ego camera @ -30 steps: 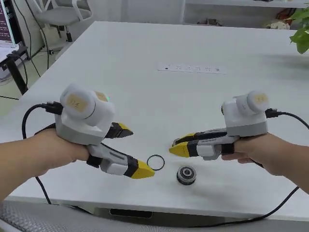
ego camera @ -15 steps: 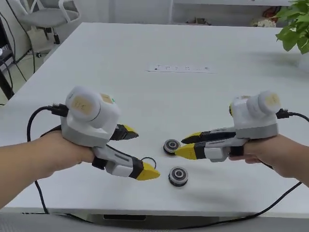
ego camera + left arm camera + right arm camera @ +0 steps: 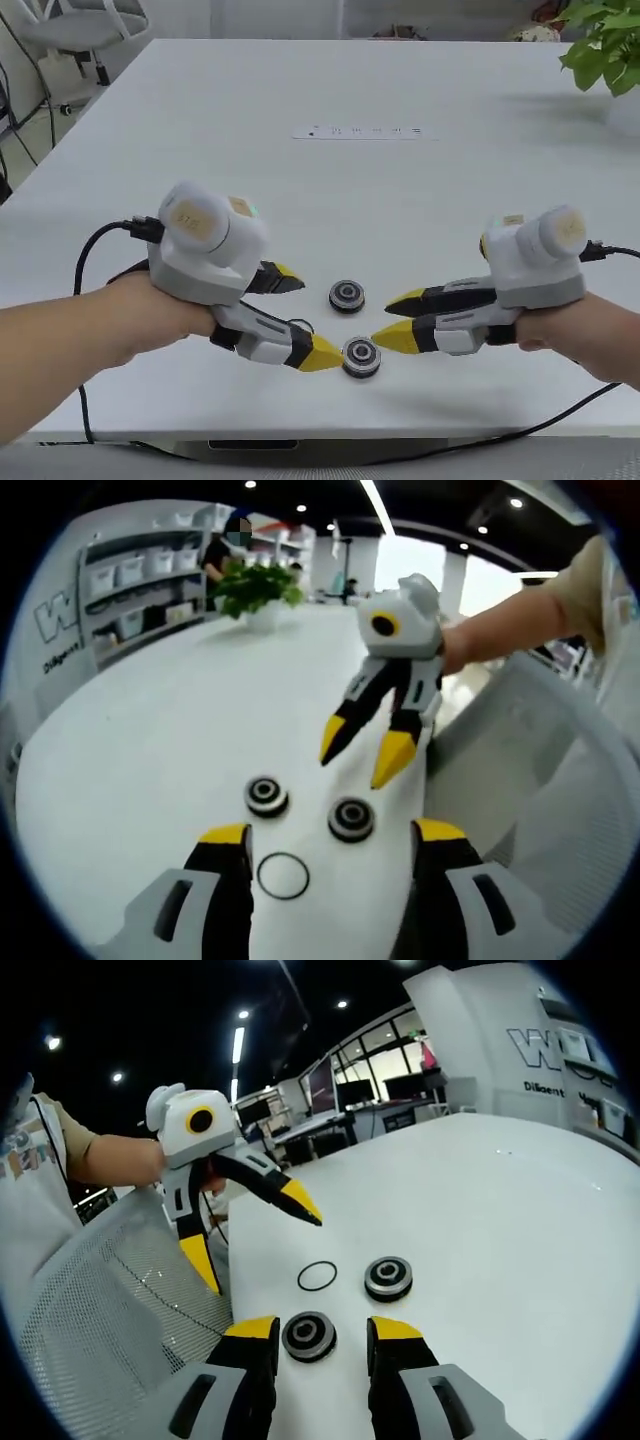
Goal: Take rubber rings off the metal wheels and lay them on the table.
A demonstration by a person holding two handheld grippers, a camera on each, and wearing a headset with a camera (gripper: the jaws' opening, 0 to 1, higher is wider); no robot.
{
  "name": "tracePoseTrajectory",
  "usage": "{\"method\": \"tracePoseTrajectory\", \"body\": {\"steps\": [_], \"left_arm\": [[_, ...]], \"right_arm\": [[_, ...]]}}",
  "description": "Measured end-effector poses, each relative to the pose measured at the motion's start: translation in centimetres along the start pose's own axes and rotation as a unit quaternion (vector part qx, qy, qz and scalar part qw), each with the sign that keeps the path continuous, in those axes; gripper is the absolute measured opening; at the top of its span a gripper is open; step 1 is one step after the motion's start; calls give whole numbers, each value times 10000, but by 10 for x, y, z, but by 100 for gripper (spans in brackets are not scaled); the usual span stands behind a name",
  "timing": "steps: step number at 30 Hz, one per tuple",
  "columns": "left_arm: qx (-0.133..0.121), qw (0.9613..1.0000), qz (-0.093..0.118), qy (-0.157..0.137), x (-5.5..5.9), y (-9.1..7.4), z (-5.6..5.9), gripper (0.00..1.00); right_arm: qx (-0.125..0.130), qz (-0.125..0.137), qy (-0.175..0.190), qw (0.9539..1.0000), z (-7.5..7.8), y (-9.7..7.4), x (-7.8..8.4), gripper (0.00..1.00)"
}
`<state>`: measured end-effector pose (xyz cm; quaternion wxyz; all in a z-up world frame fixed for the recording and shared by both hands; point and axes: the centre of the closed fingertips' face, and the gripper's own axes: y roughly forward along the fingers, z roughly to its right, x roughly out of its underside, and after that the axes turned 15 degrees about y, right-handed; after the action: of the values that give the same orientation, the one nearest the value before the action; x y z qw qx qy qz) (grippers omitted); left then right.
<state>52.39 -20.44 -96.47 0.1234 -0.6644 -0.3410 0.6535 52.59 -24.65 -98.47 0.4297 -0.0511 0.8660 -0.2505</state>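
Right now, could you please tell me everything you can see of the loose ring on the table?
The ring is a thin black loop, rubber by its look, lying flat on the white table, off any wheel. It lies in front of the open left claw, between its jaws, apart from both wheels. Nothing grips it.

Matt white table [image 3: 400, 80]; glossy metal wheels [image 3: 347, 296] (rubber ring [image 3: 260, 875] dull black).
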Motion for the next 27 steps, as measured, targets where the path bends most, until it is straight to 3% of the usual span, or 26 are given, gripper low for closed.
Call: {"method": "tracePoseTrajectory", "body": {"steps": [16,27], "left_arm": [[275,9996,-69,51,1,23,13,54],[436,9990,-102,60,3,36,20,43]], "right_arm": [[-103,-439,-452,9980,2,8,28,30],[-100,-483,-587,9971,6,12,32,23]]}}
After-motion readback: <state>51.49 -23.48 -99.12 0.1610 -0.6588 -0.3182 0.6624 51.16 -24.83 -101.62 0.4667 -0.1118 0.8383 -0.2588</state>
